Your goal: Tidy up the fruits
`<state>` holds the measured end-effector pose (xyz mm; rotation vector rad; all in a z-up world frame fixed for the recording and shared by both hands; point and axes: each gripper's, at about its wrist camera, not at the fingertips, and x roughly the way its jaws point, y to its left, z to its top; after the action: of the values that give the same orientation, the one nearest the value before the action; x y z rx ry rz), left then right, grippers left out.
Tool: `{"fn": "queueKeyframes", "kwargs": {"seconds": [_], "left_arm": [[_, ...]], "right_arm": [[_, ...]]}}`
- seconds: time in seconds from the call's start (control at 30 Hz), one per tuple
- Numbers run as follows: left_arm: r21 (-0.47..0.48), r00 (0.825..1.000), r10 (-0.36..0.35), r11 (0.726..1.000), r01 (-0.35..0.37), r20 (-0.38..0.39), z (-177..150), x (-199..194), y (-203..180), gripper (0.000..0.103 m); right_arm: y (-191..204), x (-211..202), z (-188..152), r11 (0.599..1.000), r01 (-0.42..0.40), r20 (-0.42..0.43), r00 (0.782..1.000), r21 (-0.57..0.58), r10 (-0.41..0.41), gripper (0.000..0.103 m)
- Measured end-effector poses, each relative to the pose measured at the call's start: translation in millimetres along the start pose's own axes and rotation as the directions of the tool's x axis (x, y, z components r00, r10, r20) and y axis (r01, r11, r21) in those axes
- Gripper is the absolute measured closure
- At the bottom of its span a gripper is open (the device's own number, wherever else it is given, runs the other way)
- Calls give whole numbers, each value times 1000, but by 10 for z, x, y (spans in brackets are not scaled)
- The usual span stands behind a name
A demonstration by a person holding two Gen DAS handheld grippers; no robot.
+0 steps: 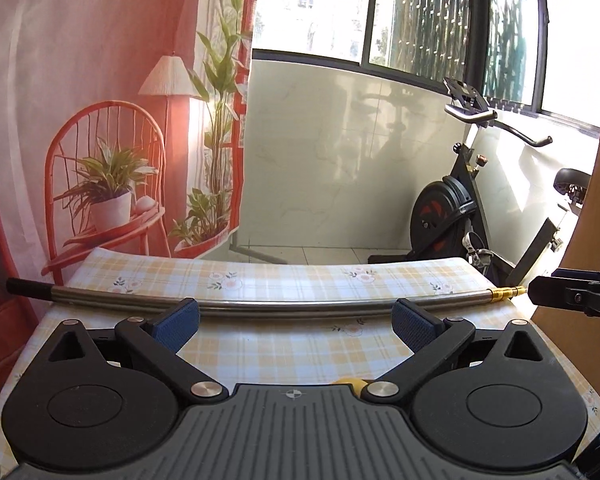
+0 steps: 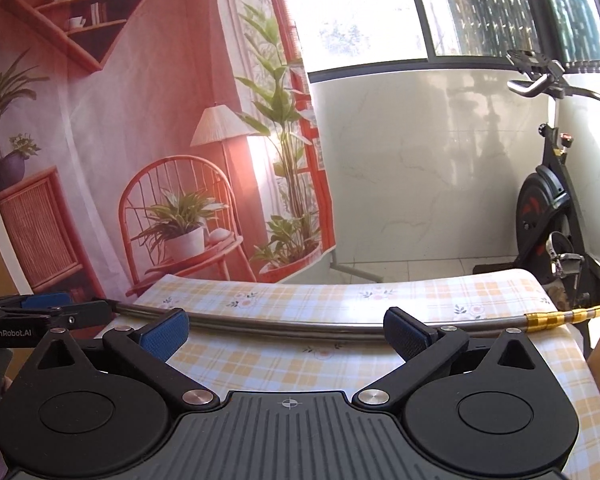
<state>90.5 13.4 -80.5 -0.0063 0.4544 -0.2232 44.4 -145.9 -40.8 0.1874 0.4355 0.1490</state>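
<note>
Both grippers hovered low over the tabletop, which was covered in a yellow plaid cloth with small flowers. The left gripper was released, blue pads spread wide, nothing between them. The right gripper was the same: jaws apart, empty. Each showed at the edge of the other's view, side by side, well apart.

A long metal rod with a black end and gold tip lay across the tabletop just ahead of both grippers, untouched.

Fruit was barely visible. Only a small yellow sliver peeked out right at the left gripper's body, below the pads; probably a fruit, too hidden to say which. No fruit, bowl or basket showed in the right wrist view. Behind the tabletop hung a printed backdrop, with an exercise bike by the window.

Judged step: start or between picks, nothing grasped, the sorting not visibly begun. The next move likely called for tilting a gripper down to bring the fruit into view, then centring open jaws around it before closing. The target spot could not be told from these views.
</note>
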Motion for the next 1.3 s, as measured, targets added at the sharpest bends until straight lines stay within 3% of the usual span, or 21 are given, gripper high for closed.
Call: {"fn": "queueKeyframes", "kwargs": {"seconds": [0.17,0.33,1.3], "left_arm": [[12,996,25,1000,-26,91,295,-222,-147,0],[17,991,27,999,-29,128,438,-379,-286,0],[63,981,87,993,-100,174,530,-642,-455,0]], "right_arm": [[68,-105,229,999,27,46,999,-26,-26,0],[164,-223,388,998,44,88,995,-39,-40,0],[223,-429,472,990,132,128,984,-44,-125,0]]}}
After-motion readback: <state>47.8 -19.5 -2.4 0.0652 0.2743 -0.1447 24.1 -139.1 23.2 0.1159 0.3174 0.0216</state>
